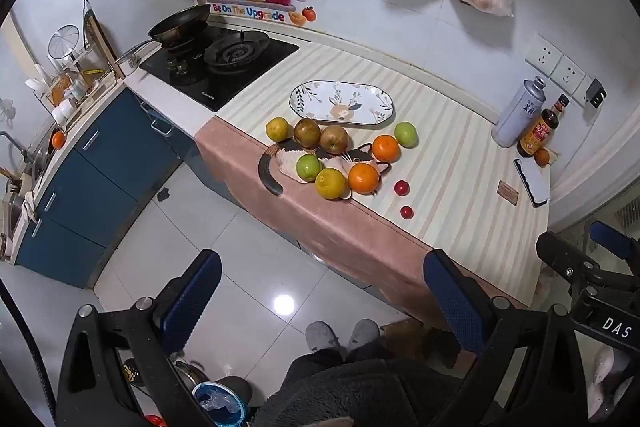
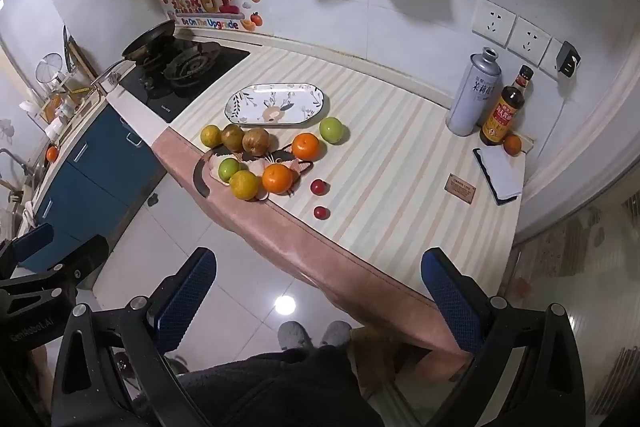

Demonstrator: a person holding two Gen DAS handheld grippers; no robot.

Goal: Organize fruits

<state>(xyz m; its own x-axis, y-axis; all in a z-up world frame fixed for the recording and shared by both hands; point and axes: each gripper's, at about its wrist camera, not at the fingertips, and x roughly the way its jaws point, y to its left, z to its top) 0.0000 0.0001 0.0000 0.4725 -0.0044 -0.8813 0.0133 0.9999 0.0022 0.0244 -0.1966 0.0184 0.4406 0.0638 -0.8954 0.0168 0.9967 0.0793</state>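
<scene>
— Fruits (image 1: pixel 336 155) sit where?
— Clustered on the counter (image 1: pixel 440 155), just before the oval plate (image 1: pixel 342 103).
— And each hand-held gripper?
— Left hand-held gripper (image 1: pixel 320 303) and right hand-held gripper (image 2: pixel 316 301) both gape wide, holding nothing, above the floor.

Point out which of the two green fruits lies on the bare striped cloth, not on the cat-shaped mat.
The round green fruit right of the oval floral plate; the other green fruit sits on the cat-shaped mat.

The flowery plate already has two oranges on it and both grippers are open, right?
Not quite. The flowery plate holds nothing; both oranges sit on the counter in front of it, as the right wrist view shows. Both grippers are open.
</scene>
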